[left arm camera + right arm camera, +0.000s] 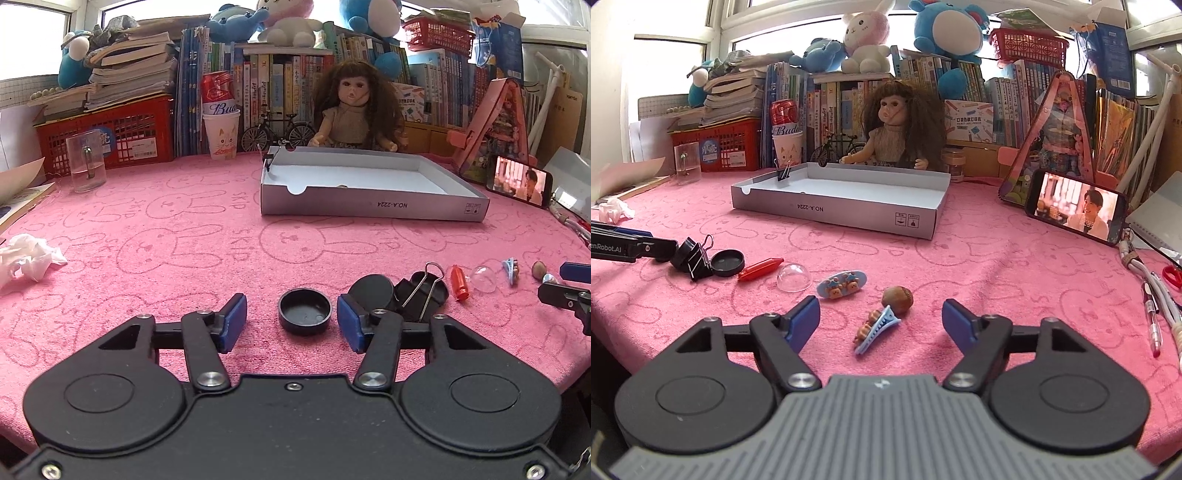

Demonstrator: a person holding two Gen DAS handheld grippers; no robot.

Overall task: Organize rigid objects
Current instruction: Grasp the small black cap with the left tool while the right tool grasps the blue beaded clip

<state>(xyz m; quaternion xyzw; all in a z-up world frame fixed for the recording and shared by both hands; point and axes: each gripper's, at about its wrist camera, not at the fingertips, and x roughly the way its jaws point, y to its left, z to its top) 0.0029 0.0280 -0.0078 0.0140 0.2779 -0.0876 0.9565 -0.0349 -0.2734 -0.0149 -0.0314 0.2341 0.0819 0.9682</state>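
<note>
My left gripper point(291, 310) is open around an upturned black cap point(304, 312) on the pink towel. Its right pad is close to the cap's rim and its left pad stands well off. To the right lie a second black cap point(371, 290), a black binder clip point(421, 291), a red capsule point(460, 282) and a clear dome point(484, 278). My right gripper point(880, 304) is open, with a blue bear hair clip point(877, 328) lying untouched between its fingers and a brown nut point(897, 295) just beyond. An oval bear clip point(842, 285) lies to the left.
An open grey box point(834, 214) sits mid-table with a binder clip point(785, 171) on its wall. Behind it are a doll point(354, 107) and books. A phone point(1075, 212), pens and a cable point(1152, 306) lie right. A glass point(86, 160) and a tissue point(29, 258) are left.
</note>
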